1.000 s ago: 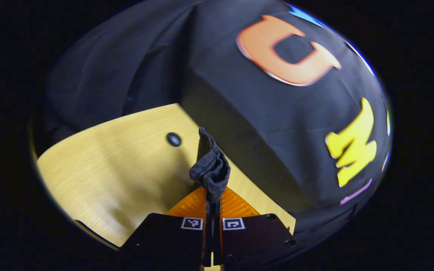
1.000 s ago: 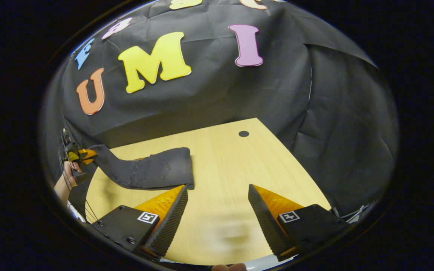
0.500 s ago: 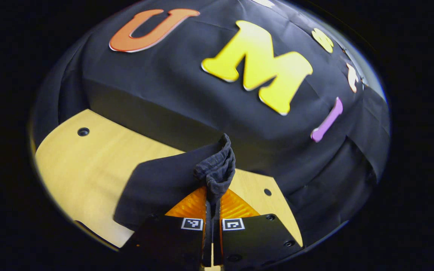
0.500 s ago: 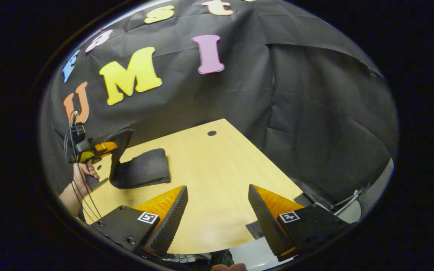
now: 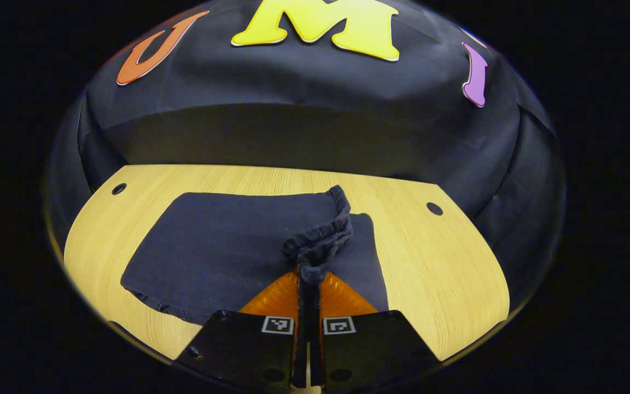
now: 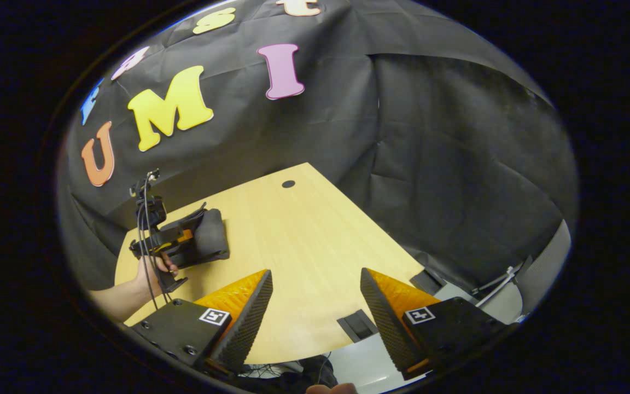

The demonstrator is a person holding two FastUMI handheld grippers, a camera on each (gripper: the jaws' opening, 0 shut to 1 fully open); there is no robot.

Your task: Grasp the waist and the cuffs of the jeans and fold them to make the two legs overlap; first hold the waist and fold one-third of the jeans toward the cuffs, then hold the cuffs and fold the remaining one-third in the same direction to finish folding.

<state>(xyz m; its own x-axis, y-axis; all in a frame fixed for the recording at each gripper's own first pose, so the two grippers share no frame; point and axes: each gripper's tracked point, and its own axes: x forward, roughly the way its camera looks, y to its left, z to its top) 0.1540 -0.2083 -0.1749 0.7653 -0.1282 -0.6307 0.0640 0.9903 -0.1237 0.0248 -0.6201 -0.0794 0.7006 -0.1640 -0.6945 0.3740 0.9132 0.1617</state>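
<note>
On the desk (image 5: 446, 262) the dark jeans (image 5: 222, 246) are laid out as a squarish folded stack, seen from just behind in the left gripper view. A bunched hem, probably the cuffs (image 5: 320, 246), is pinched between the closed fingers of the left gripper (image 5: 308, 284) and held over the top layer of the stack, so the last third looks pretty much brought over but not let go yet.

From the right gripper view, that same gripper is seen farther off, gripped by a hand (image 6: 153, 268), with the jeans bundled right beside it near the far left part of the desk. The right gripper (image 6: 315, 306) is held well apart from the fabric, fingers spread wide with nothing between them, so no help is being given on that side.

What could go wrong, judging from this: only one small wad of cloth is clamped, so the rest of the edge isn't controlled. If it's released from where it hangs, the hem could be left crumpled in a ridge instead of lying flat, and the far corner might be folded under. If the gripper is pulled back before the fingers are fully opened, the top layer could get dragged and the stack skewed. A frayed-looking edge at the lower left already sticks out a bit, so alignment isn't perfect.
</note>
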